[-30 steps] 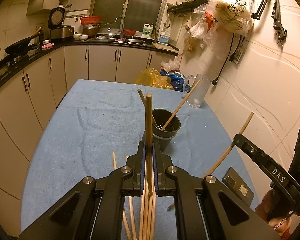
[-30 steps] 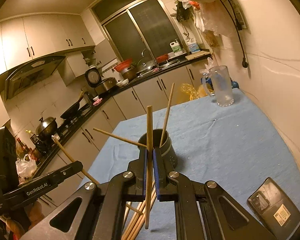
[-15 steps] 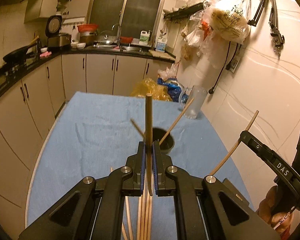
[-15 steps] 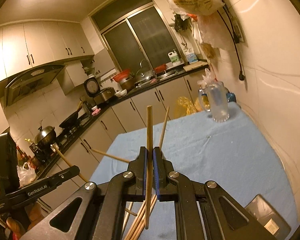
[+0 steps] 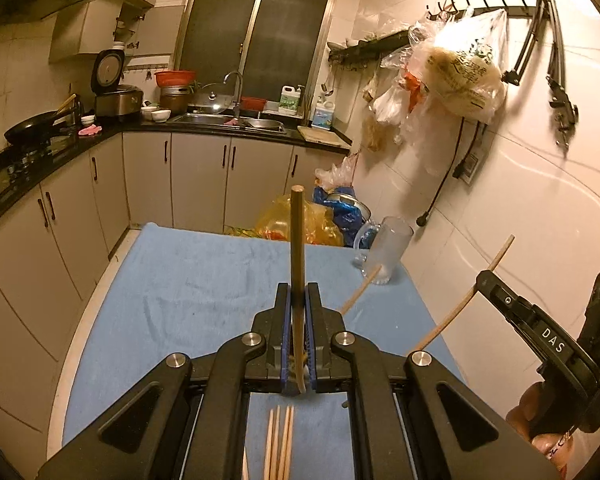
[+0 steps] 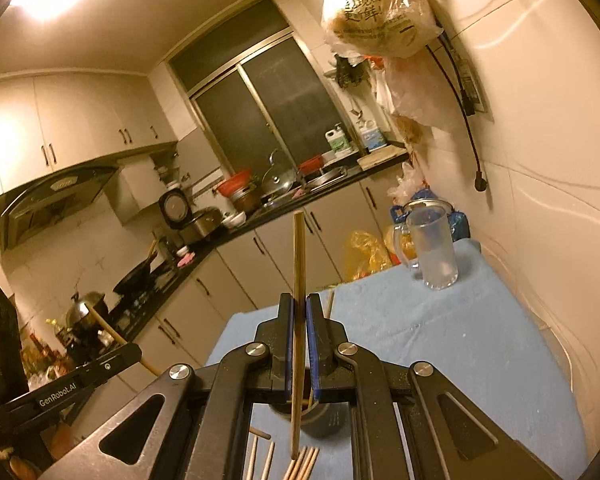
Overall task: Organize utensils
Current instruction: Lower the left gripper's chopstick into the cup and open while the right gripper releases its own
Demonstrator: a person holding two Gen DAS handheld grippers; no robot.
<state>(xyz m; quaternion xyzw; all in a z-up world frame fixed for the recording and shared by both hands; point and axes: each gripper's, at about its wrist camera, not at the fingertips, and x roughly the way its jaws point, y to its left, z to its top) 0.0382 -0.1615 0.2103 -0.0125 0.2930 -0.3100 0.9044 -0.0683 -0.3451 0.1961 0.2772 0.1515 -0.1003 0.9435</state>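
Observation:
My left gripper (image 5: pixel 298 300) is shut on a wooden chopstick (image 5: pixel 297 240) that stands upright between the blue pads. My right gripper (image 6: pixel 298 312) is shut on another wooden chopstick (image 6: pixel 299 264), also upright. The right gripper shows at the right of the left wrist view (image 5: pixel 540 328) with its chopstick slanting up. The dark utensil cup (image 6: pixel 320 420) sits below my right gripper, mostly hidden by it. Several loose chopsticks (image 5: pixel 278 440) lie on the blue cloth (image 5: pixel 204 280) under both grippers. One chopstick (image 5: pixel 360 290) leans out of the hidden cup.
A clear glass mug (image 5: pixel 386 254) stands at the table's far right corner, also in the right wrist view (image 6: pixel 434 248). The tiled wall (image 5: pixel 520 220) runs along the right edge. Kitchen cabinets (image 5: pixel 196 180) and plastic bags (image 5: pixel 300 220) lie beyond the table.
Both grippers have risen and tilted upward with their chopsticks. The cup has dropped out of the left wrist view and lies under the right gripper. The phone is out of sight.

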